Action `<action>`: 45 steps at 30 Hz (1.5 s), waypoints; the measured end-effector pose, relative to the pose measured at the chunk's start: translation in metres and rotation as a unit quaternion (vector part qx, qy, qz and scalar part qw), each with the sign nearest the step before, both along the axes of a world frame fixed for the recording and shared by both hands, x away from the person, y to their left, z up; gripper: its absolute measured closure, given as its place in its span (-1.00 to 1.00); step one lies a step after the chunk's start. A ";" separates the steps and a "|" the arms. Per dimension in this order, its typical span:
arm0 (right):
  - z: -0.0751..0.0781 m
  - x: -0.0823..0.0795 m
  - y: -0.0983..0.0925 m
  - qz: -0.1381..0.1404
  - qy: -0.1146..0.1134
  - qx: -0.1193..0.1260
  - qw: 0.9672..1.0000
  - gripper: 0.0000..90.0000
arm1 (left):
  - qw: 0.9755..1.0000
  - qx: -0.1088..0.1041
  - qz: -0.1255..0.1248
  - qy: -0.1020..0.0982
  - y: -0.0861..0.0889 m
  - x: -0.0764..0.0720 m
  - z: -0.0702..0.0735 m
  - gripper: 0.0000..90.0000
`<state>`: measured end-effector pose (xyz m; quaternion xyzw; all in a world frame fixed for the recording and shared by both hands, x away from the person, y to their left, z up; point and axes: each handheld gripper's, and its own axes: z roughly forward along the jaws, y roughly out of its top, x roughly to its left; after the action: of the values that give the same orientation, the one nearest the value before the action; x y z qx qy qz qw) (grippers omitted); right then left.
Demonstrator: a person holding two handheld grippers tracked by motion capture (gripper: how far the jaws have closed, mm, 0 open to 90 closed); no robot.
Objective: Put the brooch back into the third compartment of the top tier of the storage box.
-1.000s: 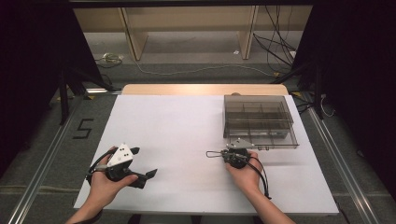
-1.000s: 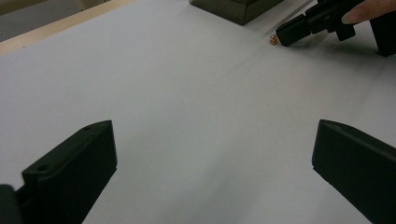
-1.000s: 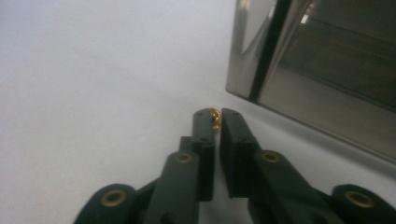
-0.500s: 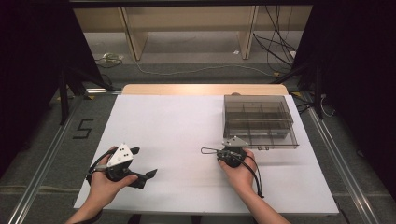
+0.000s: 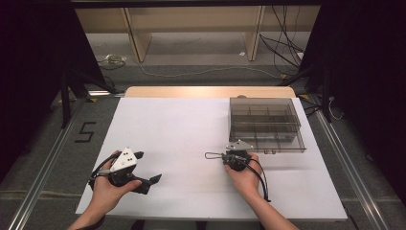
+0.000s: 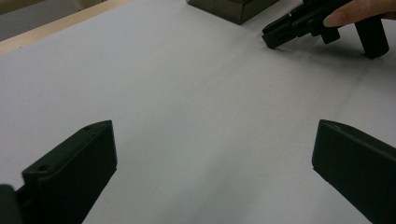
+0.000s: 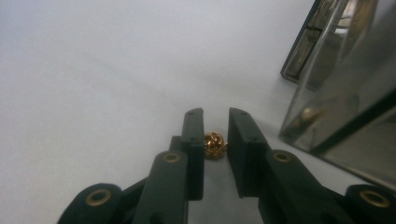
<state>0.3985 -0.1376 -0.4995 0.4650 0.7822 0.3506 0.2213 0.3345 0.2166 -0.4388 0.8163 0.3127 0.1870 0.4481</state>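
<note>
Right gripper point(image 7: 215, 128) closing on a small gold openwork bead point(image 7: 214, 144) beside the smoky clear plastic compartment box point(image 5: 265, 123).

On the white worktop point(image 5: 182, 129), the right gripper's jaws have just been closing and stand narrow, with the gold bead between them; it touches the left-hand jaw, and I cannot tell whether the other presses it. In the high view the right gripper point(image 5: 229, 156) sits at about five o'clock from the worktop's middle, just off the box's near-left corner. The left gripper point(image 5: 147, 168), at about seven o'clock, rests with jaws wide apart and nothing between them.
</note>
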 end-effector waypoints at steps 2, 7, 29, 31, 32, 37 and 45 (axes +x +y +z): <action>0.000 0.000 0.000 0.000 0.000 -0.001 1.000 0.74 | 1.000 -0.001 0.000 0.000 0.000 0.000 0.000 -1.00; 0.001 0.001 -0.002 0.002 0.004 0.009 1.000 0.74 | 1.000 -0.002 0.001 0.000 0.001 0.000 0.000 -1.00; 0.018 -0.020 -0.017 0.050 -0.007 0.035 0.998 0.75 | 1.000 -0.003 0.007 -0.001 0.002 -0.001 0.001 -1.00; 0.020 -0.022 -0.019 0.053 -0.009 0.041 0.998 0.75 | 1.000 -0.002 0.007 -0.001 0.001 -0.001 0.001 -1.00; 0.020 -0.022 -0.020 0.055 -0.010 0.043 0.998 0.75 | 1.000 -0.002 0.007 -0.001 0.001 -0.001 0.001 -1.00; 0.023 -0.027 -0.024 0.066 -0.013 0.047 0.997 0.75 | 1.000 -0.002 0.007 -0.001 0.002 -0.001 0.001 -1.00; 0.027 -0.032 -0.031 0.072 -0.013 0.059 0.996 0.75 | 1.000 0.000 0.007 -0.003 0.002 -0.002 0.001 -1.00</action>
<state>0.3661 -0.1685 -0.4729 0.4150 0.7887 0.4173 0.1780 0.3329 0.2187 -0.4380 0.8137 0.3171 0.1924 0.4475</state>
